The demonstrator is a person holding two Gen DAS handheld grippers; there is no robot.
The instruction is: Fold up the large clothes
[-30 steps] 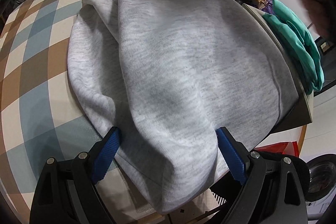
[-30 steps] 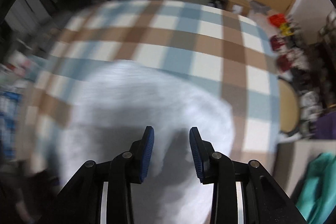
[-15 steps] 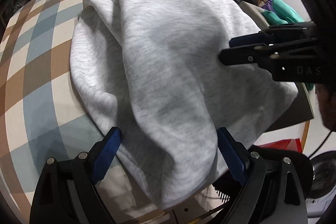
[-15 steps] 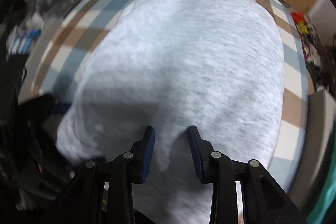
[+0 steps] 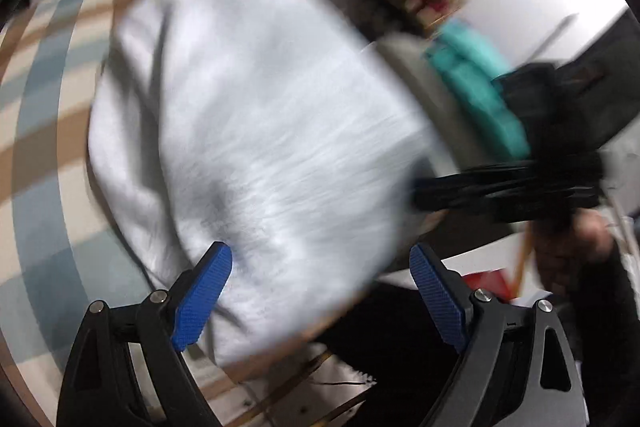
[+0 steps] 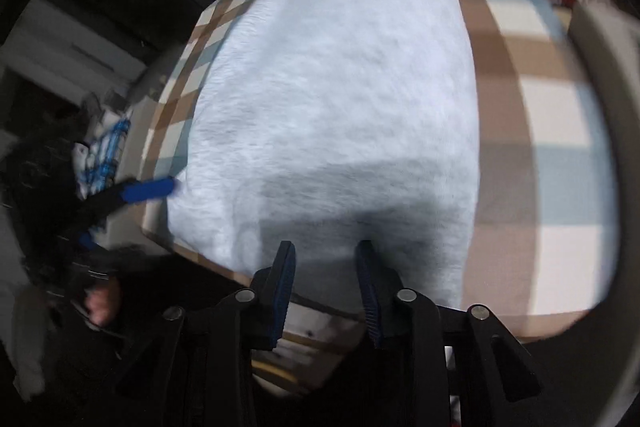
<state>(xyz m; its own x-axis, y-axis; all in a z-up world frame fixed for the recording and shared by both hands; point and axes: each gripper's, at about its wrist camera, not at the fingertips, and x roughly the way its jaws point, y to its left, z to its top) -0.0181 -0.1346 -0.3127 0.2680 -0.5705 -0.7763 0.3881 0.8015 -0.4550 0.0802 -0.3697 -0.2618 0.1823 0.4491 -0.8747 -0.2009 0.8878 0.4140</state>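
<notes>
Checked table (image 6: 560, 115), one grey garment (image 5: 260, 131), two tongs.

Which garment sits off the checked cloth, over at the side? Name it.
The teal garment, bunched up beside the table's right edge. The big grey sweatshirt lies spread on the checked tablecloth instead.

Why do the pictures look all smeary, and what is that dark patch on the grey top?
Left wrist view: motion blur streaks the grey sweatshirt and the checked tablecloth; only the left gripper stays sharp. Right wrist view: softer blur, and a shadow darkens the cloth just ahead of the right gripper. Both bend edges, fisheye-style.
</notes>
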